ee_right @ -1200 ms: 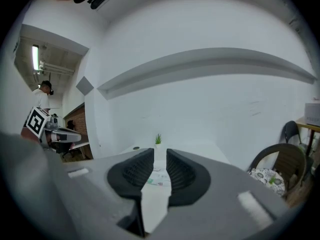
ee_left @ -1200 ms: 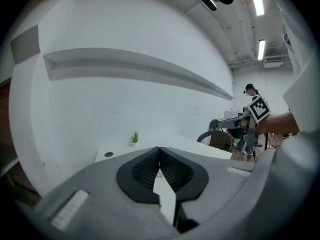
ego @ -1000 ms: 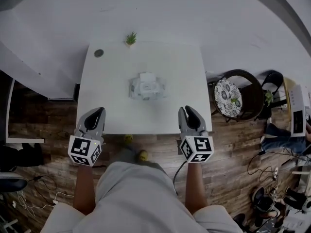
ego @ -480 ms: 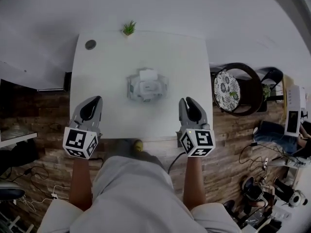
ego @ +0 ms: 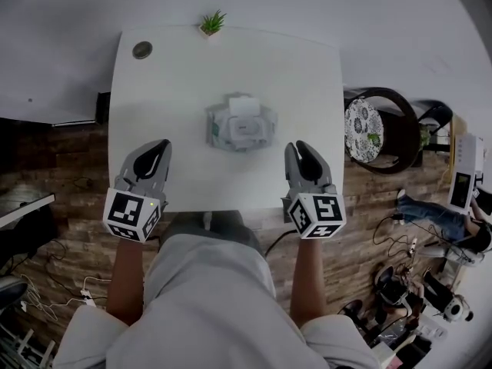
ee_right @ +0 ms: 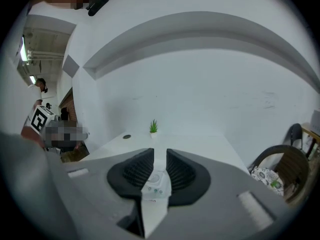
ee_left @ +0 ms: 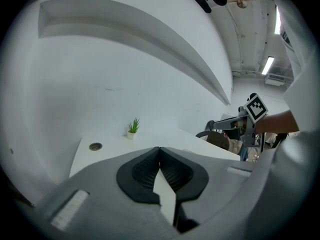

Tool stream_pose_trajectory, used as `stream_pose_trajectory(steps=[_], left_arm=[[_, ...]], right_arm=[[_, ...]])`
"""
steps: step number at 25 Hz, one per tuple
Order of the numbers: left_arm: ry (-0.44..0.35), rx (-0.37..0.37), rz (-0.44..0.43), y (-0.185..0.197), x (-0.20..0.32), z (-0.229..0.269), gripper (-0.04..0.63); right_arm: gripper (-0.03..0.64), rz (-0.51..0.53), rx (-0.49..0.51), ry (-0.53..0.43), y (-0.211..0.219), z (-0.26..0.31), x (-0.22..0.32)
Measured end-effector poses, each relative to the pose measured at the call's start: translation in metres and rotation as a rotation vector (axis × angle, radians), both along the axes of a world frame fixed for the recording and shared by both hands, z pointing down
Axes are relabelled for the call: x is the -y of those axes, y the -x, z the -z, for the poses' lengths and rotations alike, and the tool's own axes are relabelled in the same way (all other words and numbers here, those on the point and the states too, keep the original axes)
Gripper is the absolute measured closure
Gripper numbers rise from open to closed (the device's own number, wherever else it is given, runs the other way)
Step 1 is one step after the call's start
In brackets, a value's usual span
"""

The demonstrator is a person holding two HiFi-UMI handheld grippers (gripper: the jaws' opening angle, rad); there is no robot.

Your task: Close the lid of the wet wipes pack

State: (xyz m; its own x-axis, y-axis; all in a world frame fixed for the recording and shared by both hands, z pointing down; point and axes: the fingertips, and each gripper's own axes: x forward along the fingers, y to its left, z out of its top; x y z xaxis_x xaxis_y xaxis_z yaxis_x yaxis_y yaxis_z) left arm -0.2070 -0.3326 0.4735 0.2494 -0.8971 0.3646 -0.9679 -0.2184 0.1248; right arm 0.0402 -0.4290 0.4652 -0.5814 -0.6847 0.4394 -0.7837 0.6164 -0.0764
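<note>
Pack [ego: 241, 125] looks soft, light, prob slides. Lid [ego: 244, 105] stiff flap, standing up: press its top edge. L gripper [ego: 160, 146] jaws together, R gripper [ego: 301, 147] apart, both empty.

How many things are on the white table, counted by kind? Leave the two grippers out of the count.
wet wipes pack: 1
small potted plant: 1
round dark disc: 1
Total: 3
</note>
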Motion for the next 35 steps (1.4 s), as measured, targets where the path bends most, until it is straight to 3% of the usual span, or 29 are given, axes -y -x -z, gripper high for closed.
stream_pose_trajectory(steps=[13,26,35], left_arm=[[0.044,0.006,0.046,-0.006,0.048,-0.021,0.595],[0.106,0.008,0.046,-0.013,0.075,-0.049,0.595],[0.139,0.02,0.042,-0.018,0.083,-0.062,0.595]], right_arm=[[0.534,0.115,-0.01,0.047,0.01,-0.028,0.054],[0.534,0.455,-0.135,0.105,0.059,-0.071,0.087],[0.531,0.586,-0.174,0.139,0.084,-0.1,0.106]])
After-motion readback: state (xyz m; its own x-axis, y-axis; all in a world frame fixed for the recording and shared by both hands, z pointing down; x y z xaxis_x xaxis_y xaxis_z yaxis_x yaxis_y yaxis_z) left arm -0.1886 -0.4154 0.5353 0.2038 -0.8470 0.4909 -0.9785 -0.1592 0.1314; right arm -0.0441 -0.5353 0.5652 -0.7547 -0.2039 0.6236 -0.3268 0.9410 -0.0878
